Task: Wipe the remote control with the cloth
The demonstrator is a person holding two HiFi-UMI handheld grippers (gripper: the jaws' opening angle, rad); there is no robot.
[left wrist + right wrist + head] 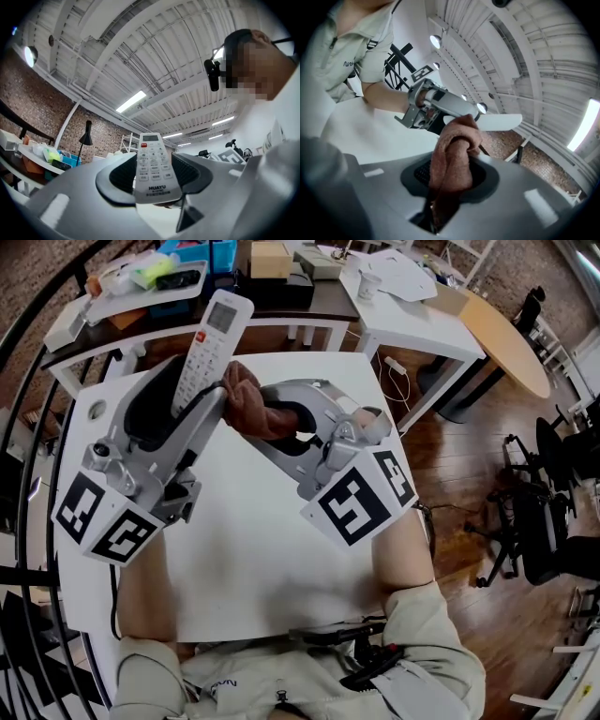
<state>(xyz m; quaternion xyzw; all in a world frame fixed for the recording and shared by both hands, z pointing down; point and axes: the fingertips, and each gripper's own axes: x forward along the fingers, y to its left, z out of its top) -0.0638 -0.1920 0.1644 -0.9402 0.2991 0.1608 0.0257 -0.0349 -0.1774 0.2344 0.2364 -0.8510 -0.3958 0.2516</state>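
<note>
My left gripper (192, 404) is shut on the lower end of a white remote control (212, 345), which sticks up and away over the white table (272, 587). In the left gripper view the remote (152, 163) faces the camera with its buttons and small screen showing, clamped between the dark pads of the left gripper (152, 180). My right gripper (277, 418) is shut on a bunched brown cloth (251, 401), whose far end touches the remote's side. In the right gripper view the cloth (452, 157) bulges up out of the right gripper (450, 180) against the remote (497, 123).
Behind the table stands a shelf with a blue bin (202, 257) and small items. A second white table (412, 320) with papers and a round wooden table (511, 338) are at the back right. Black chairs (553, 521) stand on the wooden floor at right.
</note>
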